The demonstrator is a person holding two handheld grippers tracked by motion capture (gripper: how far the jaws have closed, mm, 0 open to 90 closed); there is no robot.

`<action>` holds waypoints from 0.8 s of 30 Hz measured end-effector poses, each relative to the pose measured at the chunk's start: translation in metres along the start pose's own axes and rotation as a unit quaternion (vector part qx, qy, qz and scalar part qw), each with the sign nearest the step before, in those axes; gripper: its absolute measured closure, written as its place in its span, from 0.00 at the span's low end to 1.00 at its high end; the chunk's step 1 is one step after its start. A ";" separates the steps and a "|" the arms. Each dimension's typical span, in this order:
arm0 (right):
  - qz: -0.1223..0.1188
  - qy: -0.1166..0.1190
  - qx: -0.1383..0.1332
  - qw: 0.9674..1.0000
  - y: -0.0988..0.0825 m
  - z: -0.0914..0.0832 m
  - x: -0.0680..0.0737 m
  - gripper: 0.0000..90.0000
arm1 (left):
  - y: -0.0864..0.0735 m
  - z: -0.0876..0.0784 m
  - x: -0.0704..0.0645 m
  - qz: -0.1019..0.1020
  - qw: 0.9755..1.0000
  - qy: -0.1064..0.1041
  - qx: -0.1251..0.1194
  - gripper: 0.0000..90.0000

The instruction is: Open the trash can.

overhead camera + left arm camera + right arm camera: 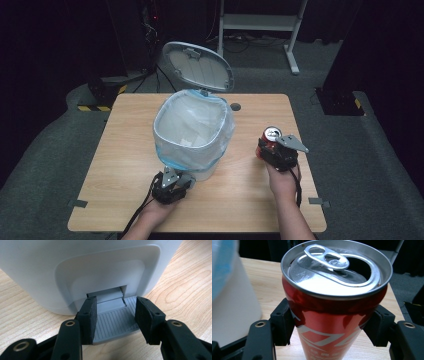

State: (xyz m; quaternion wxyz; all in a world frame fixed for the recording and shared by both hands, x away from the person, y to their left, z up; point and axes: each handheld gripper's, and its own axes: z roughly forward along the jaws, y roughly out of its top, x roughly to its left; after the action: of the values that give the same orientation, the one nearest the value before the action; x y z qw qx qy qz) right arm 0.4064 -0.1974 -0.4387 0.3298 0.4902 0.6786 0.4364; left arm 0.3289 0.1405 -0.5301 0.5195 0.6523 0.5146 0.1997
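Observation:
A white pedal bin [204,171] lined with a clear bag stands mid-table, its grey lid [197,65] tipped up and back. My left gripper [175,182] is low at the bin's front base. In the left gripper view its jaws [116,305] clamp the two sides of the ribbed grey pedal [115,320], which juts from the white bin wall [75,270]. To the right of the bin, my right gripper [272,150] is shut on an opened red drink can [270,138], held upright. In the right gripper view the pads [283,322] press on both sides of the can [332,302].
The wooden table [125,155] has a cable hole [235,106] behind the bin. Grey carpet surrounds the table. A white desk frame [260,22] stands at the back and dark equipment at the back left. In the right gripper view the bin's side [232,302] is close on the left.

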 end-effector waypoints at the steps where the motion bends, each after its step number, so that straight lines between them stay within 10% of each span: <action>1: 0.000 0.000 0.000 1.000 0.000 0.000 0.000 0.37 | 0.000 0.000 0.000 0.000 1.000 0.000 0.000 0.58; 24: -0.012 0.024 -0.049 0.998 0.003 -0.050 0.038 0.37 | 0.000 0.000 0.000 0.003 1.000 0.000 0.001 0.58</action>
State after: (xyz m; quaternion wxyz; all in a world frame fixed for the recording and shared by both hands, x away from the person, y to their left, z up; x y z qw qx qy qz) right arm 0.3522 -0.1738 -0.4166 0.3421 0.4545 0.6699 0.4770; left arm 0.3288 0.1409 -0.5301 0.5186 0.6542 0.5127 0.2004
